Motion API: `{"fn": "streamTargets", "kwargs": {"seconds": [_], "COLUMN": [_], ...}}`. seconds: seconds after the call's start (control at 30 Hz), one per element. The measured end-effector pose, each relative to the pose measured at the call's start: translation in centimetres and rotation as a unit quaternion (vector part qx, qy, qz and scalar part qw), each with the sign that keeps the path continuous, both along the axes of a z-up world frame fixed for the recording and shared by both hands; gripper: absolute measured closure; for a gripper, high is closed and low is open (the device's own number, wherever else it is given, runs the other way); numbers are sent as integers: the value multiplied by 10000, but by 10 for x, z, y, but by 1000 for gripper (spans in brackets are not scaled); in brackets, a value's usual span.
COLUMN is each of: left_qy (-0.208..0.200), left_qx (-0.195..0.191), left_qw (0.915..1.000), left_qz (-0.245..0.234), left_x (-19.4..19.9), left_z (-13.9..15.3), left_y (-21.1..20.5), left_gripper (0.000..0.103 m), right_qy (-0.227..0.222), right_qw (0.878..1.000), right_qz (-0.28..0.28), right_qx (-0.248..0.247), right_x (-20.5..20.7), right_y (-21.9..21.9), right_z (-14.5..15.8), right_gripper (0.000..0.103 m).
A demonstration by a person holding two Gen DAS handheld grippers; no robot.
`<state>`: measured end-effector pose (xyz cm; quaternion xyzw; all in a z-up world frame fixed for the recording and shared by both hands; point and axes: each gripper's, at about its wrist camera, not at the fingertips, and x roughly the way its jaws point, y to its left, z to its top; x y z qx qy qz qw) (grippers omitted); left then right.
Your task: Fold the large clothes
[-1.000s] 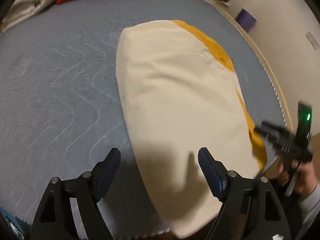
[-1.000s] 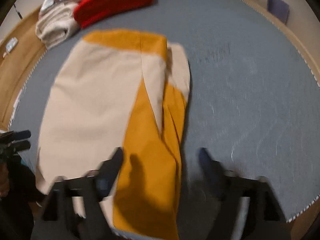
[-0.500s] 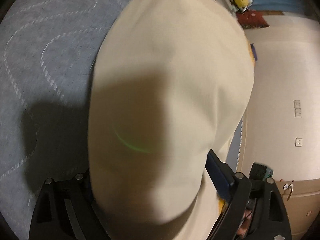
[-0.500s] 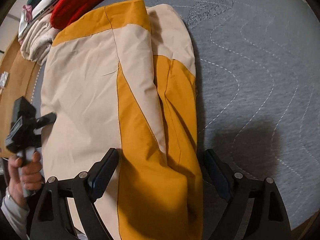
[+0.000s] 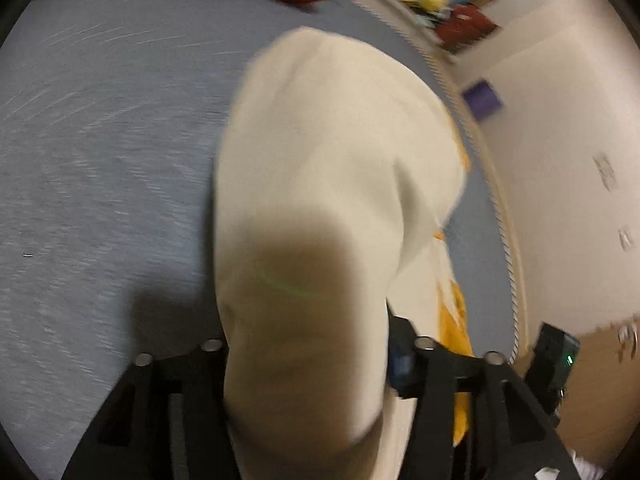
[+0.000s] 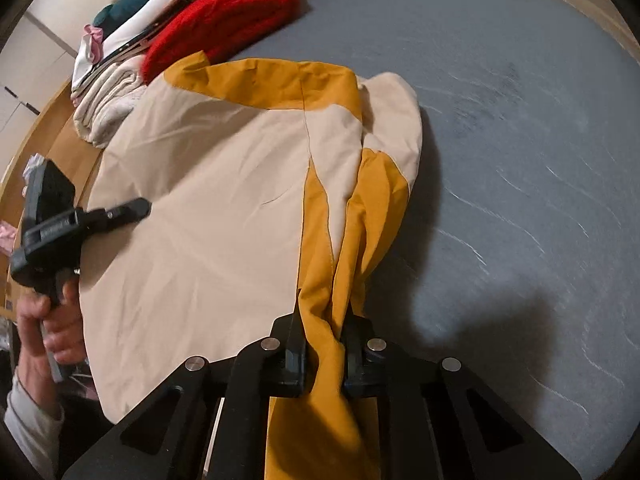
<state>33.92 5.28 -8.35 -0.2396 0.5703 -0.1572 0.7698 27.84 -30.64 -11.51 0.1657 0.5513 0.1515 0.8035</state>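
We have both grippers down at the near edge of the grey-blue quilted bed cover [image 6: 520, 128], where a second ago they hung above it with jaws wide and nothing between them. The cream and mustard garment [image 6: 208, 208] lies lengthwise on the cover, its far end close to the red knit [image 6: 224, 28] and the pile of folded clothes [image 6: 108, 92] at the far left corner, its near hem at the edge by us.

The right gripper [image 6: 326, 344] has now pinched in: its jaws are closing and already narrow, with a bunched ridge of mustard cloth pressed between the pads at the garment's near right corner. The left gripper [image 5: 308, 352] is closing too, about half way, with a thick roll of cream cloth filling the gap; the left wrist view is smeared with motion, so we cannot say for sure that its pads bite yet, though the cloth looks gathered against them. In the right wrist view that same gripper shows at the left edge of the garment, held in a hand [image 6: 48, 328].

Our reading is that the near hem is now taken at both corners, or nearly so. That sets up the fold: lift the hem and carry it toward the far end, keeping the two corners level so the layers land square.
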Motion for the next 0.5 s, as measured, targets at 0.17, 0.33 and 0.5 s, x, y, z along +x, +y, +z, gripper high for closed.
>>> {"fn": "streamTargets", "kwargs": {"seconds": [0.17,0.33,0.5], "left_qy": [198,-570,-571], "left_qx": [478,998,2465], "left_qw": [9965,9933,9550], "left_qz": [659,-117,-1546], "left_x": [-10,-59,-114], "left_z": [1,55,15], "left_y": [39,-3,-77], "left_gripper": [41,41,44], "right_qy": [192,177,124], "right_qw": [9993,9965,9951], "right_qz": [-84,-484,-289], "right_qx": [-318,-657,-935], "right_x": [20,12,-12], "right_y": [27,23,27], "right_z": [-12,-10,-1], "right_gripper": [88,81,80]}}
